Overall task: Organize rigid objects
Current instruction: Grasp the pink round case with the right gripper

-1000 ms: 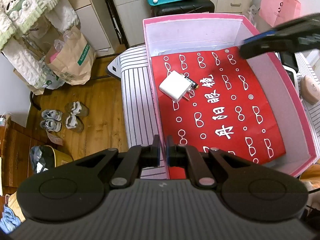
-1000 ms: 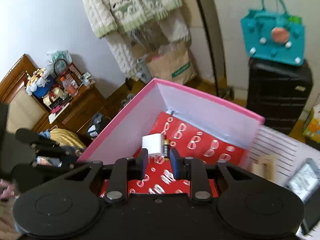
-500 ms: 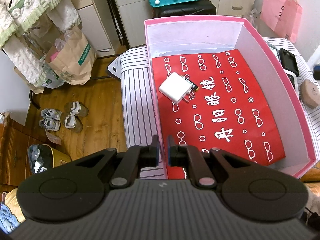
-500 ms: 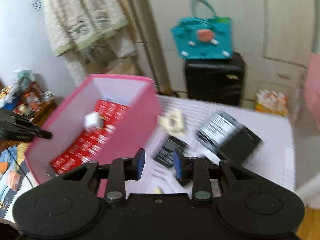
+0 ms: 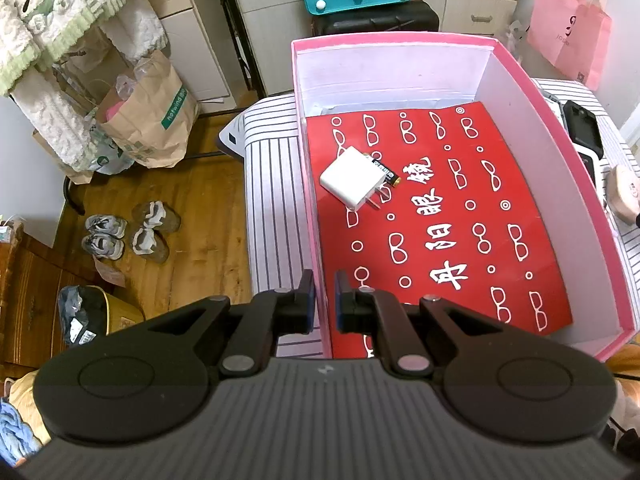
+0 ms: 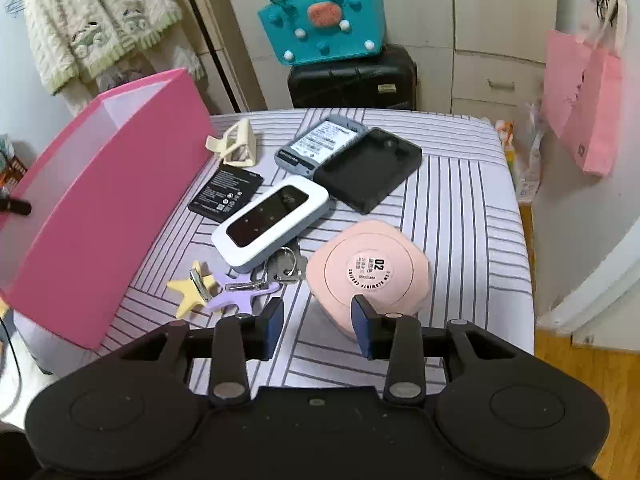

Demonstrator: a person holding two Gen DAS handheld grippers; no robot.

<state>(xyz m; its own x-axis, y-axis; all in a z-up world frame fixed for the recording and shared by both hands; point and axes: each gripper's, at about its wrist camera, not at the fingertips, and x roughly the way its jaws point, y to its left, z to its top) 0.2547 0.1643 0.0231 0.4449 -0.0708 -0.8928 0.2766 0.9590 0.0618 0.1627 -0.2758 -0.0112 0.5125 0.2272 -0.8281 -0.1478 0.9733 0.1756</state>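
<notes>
While the right gripper (image 6: 316, 326) hangs over the striped cloth (image 6: 460, 216), its jaws are opening, about half wide, and nothing is between them. Just ahead of its right finger lies a rounded pink compact (image 6: 370, 270), smooth, with a round label on top. Ahead of its left finger lie two star-shaped clips, one yellow (image 6: 188, 290) and one purple (image 6: 240, 294), touching each other, and beside them a bunch of metal keys (image 6: 285, 266). Farther on rests a glossy white router (image 6: 270, 222) with a dark face, then a flat black battery (image 6: 226, 194), a matte black case (image 6: 368, 170), a grey device (image 6: 320, 146) and a cream plastic stand (image 6: 236, 144). To the left stands the pink box (image 6: 100, 200), made of cardboard.

The left gripper (image 5: 324, 306) is closed on the box's near left wall, one finger on each side of it. Beyond it, on the red printed paper (image 5: 440, 220) inside the box, lie a white square charger (image 5: 352, 178) and, touching it, a small battery (image 5: 386, 170).
</notes>
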